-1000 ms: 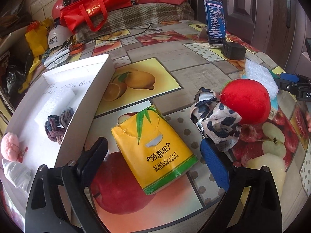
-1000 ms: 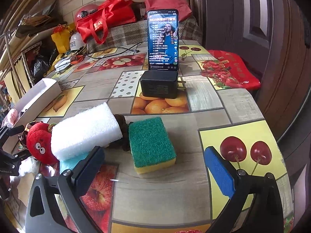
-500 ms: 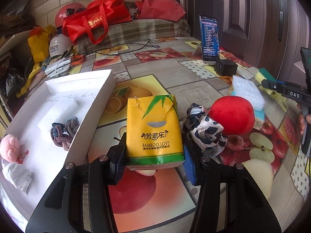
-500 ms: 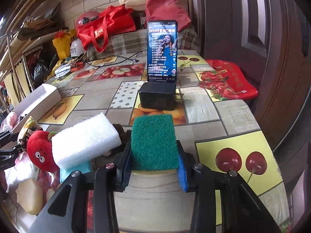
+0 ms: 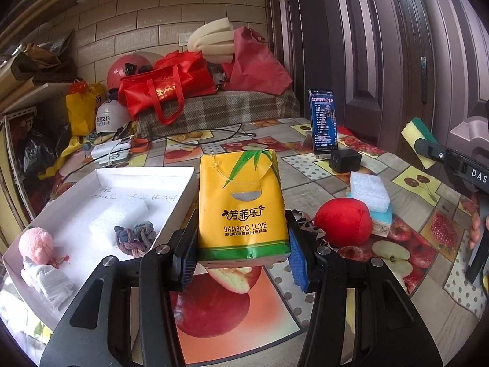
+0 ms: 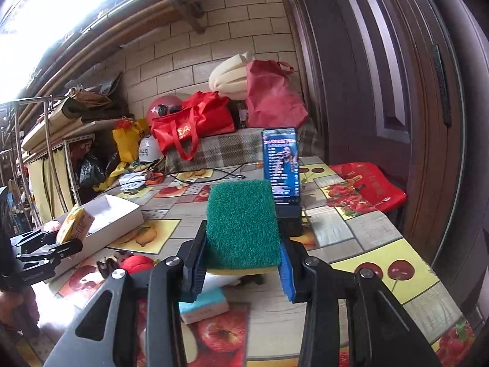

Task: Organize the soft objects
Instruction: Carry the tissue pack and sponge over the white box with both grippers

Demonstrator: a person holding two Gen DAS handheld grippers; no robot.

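the left gripper (image 5: 243, 261) has its pads clamped on both sides of a yellow tissue pack (image 5: 241, 205), held upright clear of the fruit-print tablecloth (image 5: 305, 192). just left of its fingers lies the white box (image 5: 180, 208); right of them, a red plush fruit (image 5: 343, 221). the right gripper (image 6: 241, 270) is closed on a green scouring sponge (image 6: 243, 224), lifted above the table, with the phone (image 6: 281, 165) beyond its fingertips.

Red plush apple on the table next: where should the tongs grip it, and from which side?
Grip the red plush apple across its round middle, coming down from above. It is about equally wide all round and soft, so any span across the middle should hold. Keep the pads off its sides toward the patterned cloth and the white foam block, which sit close against it.
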